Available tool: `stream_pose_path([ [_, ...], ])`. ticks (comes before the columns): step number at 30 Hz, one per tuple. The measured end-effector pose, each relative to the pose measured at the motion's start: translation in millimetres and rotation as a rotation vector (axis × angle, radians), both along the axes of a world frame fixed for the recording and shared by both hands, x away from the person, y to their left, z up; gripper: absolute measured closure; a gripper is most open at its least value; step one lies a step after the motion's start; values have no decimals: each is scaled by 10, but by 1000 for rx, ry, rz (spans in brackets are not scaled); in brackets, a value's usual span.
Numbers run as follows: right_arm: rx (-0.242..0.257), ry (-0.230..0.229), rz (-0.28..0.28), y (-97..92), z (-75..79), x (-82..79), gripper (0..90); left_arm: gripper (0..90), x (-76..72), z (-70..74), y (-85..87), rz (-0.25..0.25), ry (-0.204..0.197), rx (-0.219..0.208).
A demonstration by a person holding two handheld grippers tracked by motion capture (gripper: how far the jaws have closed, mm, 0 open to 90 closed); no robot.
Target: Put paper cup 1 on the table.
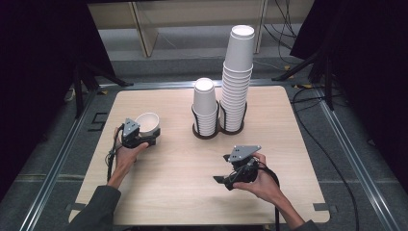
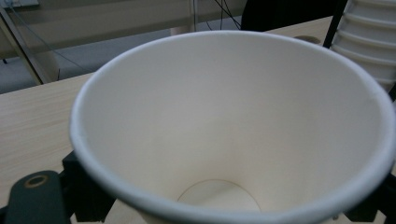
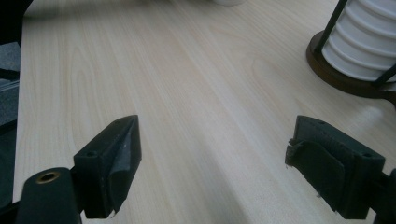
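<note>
A white paper cup [image 1: 147,122] is at the table's left, tipped with its mouth up and toward the camera. My left gripper [image 1: 150,137] is shut on its lower part. In the left gripper view the cup's inside [image 2: 224,116] is very close, with the black jaws at either side of its base. My right gripper [image 1: 220,168] is held over the front right of the table, pointing left. Its jaws stand wide open with nothing between them [image 3: 215,154], above bare wood.
Two stacks of white cups stand in a dark wire holder [image 1: 211,134] at the table's back middle: a short stack [image 1: 205,108] and a tall stack [image 1: 236,82]. The holder's base [image 3: 327,60] lies right of my right gripper. Cables trail past the wooden table [image 1: 192,192] on the right.
</note>
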State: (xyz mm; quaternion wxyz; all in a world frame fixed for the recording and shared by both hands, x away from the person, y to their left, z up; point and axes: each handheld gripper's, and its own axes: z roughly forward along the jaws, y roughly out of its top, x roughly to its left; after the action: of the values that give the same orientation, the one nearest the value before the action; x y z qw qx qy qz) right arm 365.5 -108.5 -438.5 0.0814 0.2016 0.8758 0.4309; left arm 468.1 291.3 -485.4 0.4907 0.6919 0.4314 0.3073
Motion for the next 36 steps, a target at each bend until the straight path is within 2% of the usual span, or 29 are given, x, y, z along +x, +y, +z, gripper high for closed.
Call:
stream_pose_path([
  [3,-7,-9,-2,-13,4,-5,171,137,-1,-29,8,0,21,18],
  [5,-3,5,-4,-15,0,-16,172,138,4,-48,9,-1,17,9],
  [7,-4,-2,-3,-26,-5,-9,172,138,-3,-52,11,-3,19,12],
  [15,-4,-9,-7,-60,3,-13,172,139,-81,-74,72,-14,36,34],
  [19,7,-1,-15,-70,6,-18,172,139,-139,-54,109,0,57,45],
  [21,3,-15,-18,-88,15,-9,172,140,-165,-44,118,6,64,35],
  [28,6,-3,-18,-94,7,-13,172,140,-275,-12,123,0,67,38],
  [30,2,-14,-17,-96,9,-10,173,140,-310,9,122,7,69,33],
  [33,6,11,-31,-99,8,-24,173,140,-363,37,127,4,82,32],
  [35,10,4,-27,-102,8,-21,173,140,-397,57,126,-2,88,24],
  [36,9,-3,-26,-107,11,-16,173,141,-432,75,130,4,77,18],
])
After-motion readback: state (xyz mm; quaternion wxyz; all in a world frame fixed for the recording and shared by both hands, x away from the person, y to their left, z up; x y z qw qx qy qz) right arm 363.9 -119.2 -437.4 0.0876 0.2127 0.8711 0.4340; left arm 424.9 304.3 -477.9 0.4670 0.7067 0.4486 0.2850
